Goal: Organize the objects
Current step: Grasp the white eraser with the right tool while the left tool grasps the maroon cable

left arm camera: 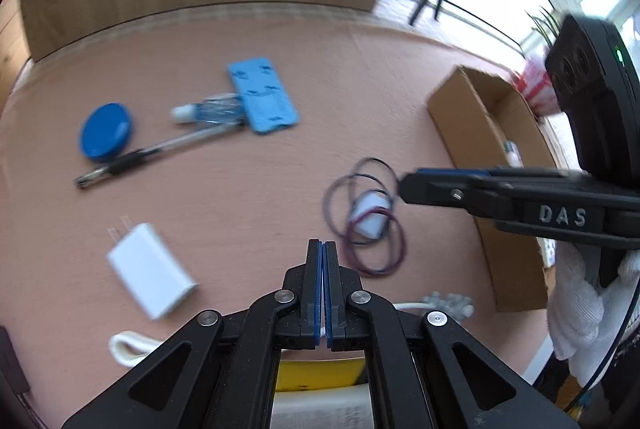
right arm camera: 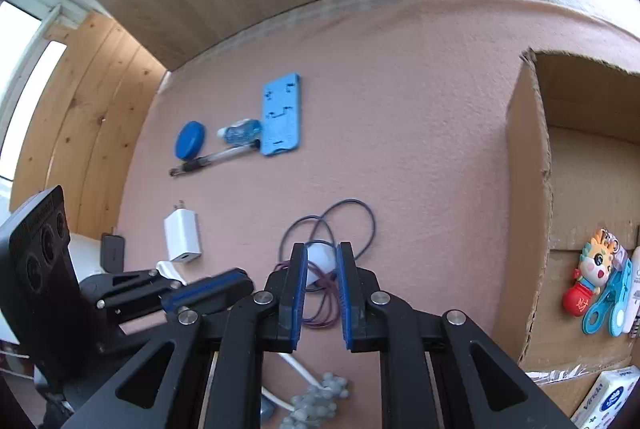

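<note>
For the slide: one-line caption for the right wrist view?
Right tool straddles a white earbud case amid looped cable on the pink tabletop, cardboard box alongside.

Raised letters "DAS" on the right claw (left arm camera: 404, 185) arm; "Vinda" printed on the tissue pack (right arm camera: 604, 399).

At the bottom centre of the frame, the left gripper (left arm camera: 323, 249) is hovering over the pink table cover (left arm camera: 256, 197) with its blue pads pressed together and nothing between them. At lower left a white USB charger (left arm camera: 150, 269) is lying flat, while a blue round lid (left arm camera: 106, 131), a pen (left arm camera: 156, 153), a small clear bottle (left arm camera: 208, 111) and a light blue phone case (left arm camera: 262, 95) are lying clustered at upper left. The right gripper (left arm camera: 404, 185), held in a white-gloved hand (left arm camera: 584, 305), is reaching in from the right edge toward a small white piece wound in dark cord (left arm camera: 370, 219), with an open cardboard box (left arm camera: 480, 133) sitting behind it.
</note>
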A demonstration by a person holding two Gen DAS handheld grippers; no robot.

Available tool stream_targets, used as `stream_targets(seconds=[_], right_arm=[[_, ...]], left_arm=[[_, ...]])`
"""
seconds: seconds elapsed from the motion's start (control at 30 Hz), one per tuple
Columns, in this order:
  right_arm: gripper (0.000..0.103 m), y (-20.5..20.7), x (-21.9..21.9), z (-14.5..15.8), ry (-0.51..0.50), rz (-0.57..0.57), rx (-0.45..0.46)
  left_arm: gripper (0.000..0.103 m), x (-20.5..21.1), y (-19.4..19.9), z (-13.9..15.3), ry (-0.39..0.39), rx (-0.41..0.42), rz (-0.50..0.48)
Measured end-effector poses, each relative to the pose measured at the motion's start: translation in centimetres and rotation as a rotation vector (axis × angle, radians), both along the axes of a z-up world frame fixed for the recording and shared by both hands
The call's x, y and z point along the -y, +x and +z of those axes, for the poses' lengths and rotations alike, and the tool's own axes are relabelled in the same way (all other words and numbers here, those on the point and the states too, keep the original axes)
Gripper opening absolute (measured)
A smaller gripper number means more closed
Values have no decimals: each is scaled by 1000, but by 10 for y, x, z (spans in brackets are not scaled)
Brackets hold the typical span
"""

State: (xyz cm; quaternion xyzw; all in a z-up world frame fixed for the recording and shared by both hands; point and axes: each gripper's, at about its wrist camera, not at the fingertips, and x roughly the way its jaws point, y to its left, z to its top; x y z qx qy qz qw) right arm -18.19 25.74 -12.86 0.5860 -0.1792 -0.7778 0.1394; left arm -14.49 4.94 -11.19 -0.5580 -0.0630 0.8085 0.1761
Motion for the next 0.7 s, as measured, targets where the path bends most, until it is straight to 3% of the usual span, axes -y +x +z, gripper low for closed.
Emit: stream_targets(seconds=[0.1,0.2,0.23,0.4,0.43,0.47,0.7], right_arm=[[15,-1,4,3,2,22,0],[17,-2,4,1,-2,14,12],[17,-2,3,0,-2,8,13],[17,2,-5,4,-5,-9,9],[17,3,-6,4,-4,-9,7],[17,4,-7,6,-5,-9,5],[17,6,-9,10,-18,-2,-2]], left_arm=[[1,5,-2,3,61,10,-5],[25,-12,-3,1,31,20,-44],[27,-21,-4,-3,11,26,-56],[25,-42,-10,-18,-25,25,-72],[6,-43,-12,-21,-29,34,-69],[2,-44,-12,-24,-30,40,-73],[1,-25,3,-7,0,4,-48]])
